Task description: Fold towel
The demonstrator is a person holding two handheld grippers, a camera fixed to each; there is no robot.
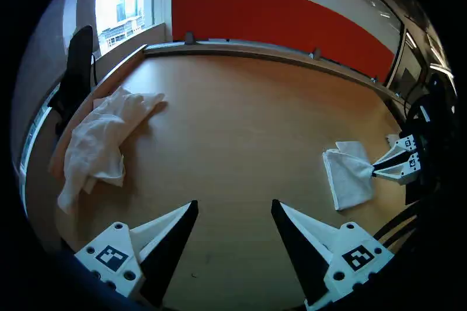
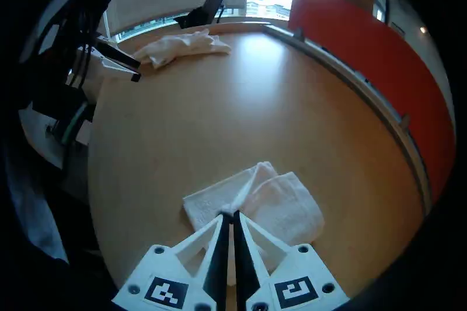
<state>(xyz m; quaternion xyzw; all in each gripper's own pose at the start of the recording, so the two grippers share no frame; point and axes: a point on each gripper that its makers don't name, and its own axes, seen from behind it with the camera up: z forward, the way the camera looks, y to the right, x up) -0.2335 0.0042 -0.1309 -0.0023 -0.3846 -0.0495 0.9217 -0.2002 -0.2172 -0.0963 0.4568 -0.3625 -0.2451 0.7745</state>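
The towel (image 2: 274,206) lies folded small on the desk (image 2: 233,107), seemingly near done, with the right gripper (image 2: 230,216) clamped on its edge and the left gripper (image 1: 233,205) spread empty.

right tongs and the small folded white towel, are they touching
Touching. The right gripper view shows the right tongs closed on a pinched ridge of the small folded white towel.

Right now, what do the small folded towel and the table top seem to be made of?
The folded towel: apparently soft white terry cloth, matte; its surface looks nubby and it creases limply. The table top: probably wood-look laminate, smooth, slightly glossy; a pale glare lies on it.
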